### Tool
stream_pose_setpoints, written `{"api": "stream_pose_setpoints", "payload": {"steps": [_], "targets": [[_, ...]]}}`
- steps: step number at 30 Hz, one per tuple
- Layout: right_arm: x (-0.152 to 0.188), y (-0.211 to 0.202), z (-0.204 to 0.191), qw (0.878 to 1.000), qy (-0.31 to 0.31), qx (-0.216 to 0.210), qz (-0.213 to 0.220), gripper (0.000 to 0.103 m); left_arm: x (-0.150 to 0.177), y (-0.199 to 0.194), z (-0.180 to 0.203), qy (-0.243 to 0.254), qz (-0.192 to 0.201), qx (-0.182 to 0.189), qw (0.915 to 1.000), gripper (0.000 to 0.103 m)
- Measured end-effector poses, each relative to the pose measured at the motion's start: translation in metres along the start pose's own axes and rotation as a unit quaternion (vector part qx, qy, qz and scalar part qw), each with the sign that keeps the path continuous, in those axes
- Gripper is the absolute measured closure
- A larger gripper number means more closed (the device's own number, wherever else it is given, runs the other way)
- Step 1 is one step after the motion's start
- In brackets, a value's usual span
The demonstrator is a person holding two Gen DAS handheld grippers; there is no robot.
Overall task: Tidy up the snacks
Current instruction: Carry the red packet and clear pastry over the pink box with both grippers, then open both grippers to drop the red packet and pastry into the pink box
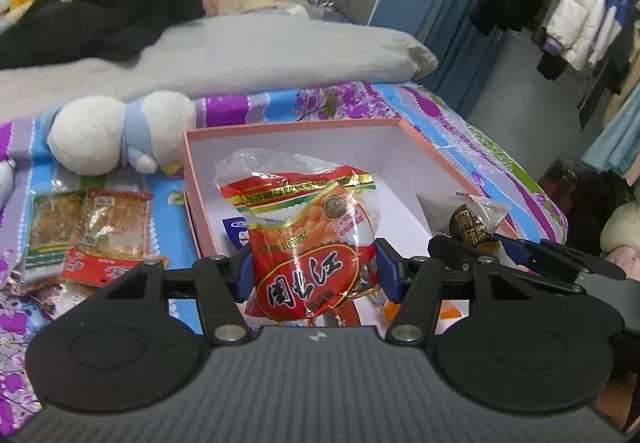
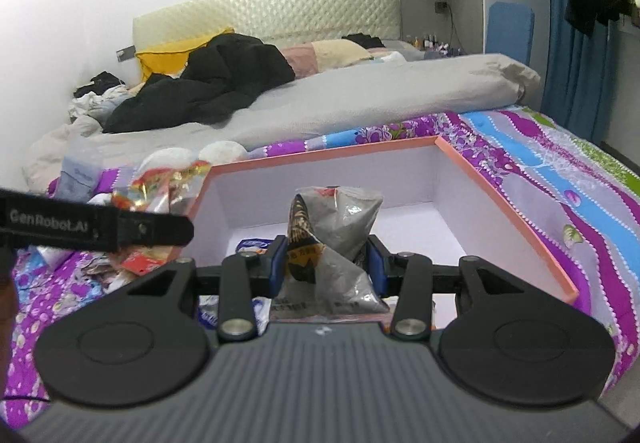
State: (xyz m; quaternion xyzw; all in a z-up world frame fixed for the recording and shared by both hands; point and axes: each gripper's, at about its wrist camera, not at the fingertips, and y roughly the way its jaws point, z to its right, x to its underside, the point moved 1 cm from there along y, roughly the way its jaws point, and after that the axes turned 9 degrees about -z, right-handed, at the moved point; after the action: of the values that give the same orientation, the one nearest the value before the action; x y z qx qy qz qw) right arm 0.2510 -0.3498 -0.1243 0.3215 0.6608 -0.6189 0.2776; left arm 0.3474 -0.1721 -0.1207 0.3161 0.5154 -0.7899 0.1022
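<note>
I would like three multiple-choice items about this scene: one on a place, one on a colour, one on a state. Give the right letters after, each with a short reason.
1. Where does the plush toy lie?
A. inside the box
B. on the bedspread, left of the box
C. on the grey duvet

2. What colour is the outside of the box?
A. pink
B. green
C. black

3. What is the state of the left tool?
A. open, holding nothing
B. shut on the red packet
C. shut on the grey packet

Answers:
1 B: the plush toy rests on the bedspread left of the box.
2 A: the box rim and walls are pink.
3 B: the left tool pinches the red packet; the right tool holds the grey packet.
</note>
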Motion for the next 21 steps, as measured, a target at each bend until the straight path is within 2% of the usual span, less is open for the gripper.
{"api": "stream_pose_setpoints", "payload": {"steps": [11, 15, 17, 19, 21], "targets": [[-0.012, 0.062, 0.024, 0.999, 0.007, -0.002, -0.048, 0.057, -0.028, 0.069, -0.011, -0.013, -0.046, -0.014, 0.9987, 0.039], [-0.011, 0.075, 0.031, 0.998, 0.016, -0.001, -0.059, 0.057, -0.031, 0.082, -0.008, 0.009, -0.048, -0.042, 0.9979, 0.039], [-0.01, 0.079, 0.033, 0.998, 0.021, 0.002, -0.064, 0.057, -0.032, 0.085, -0.009, 0.009, -0.051, -0.037, 0.998, 0.039], [-0.009, 0.081, 0.034, 0.997, 0.019, 0.004, -0.068, 0.057, -0.033, 0.086, -0.01, 0.007, -0.052, -0.035, 0.998, 0.036], [-0.008, 0.082, 0.034, 0.997, 0.021, 0.008, -0.072, 0.055, -0.032, 0.085, -0.01, 0.007, -0.051, -0.045, 0.9977, 0.029]]}}
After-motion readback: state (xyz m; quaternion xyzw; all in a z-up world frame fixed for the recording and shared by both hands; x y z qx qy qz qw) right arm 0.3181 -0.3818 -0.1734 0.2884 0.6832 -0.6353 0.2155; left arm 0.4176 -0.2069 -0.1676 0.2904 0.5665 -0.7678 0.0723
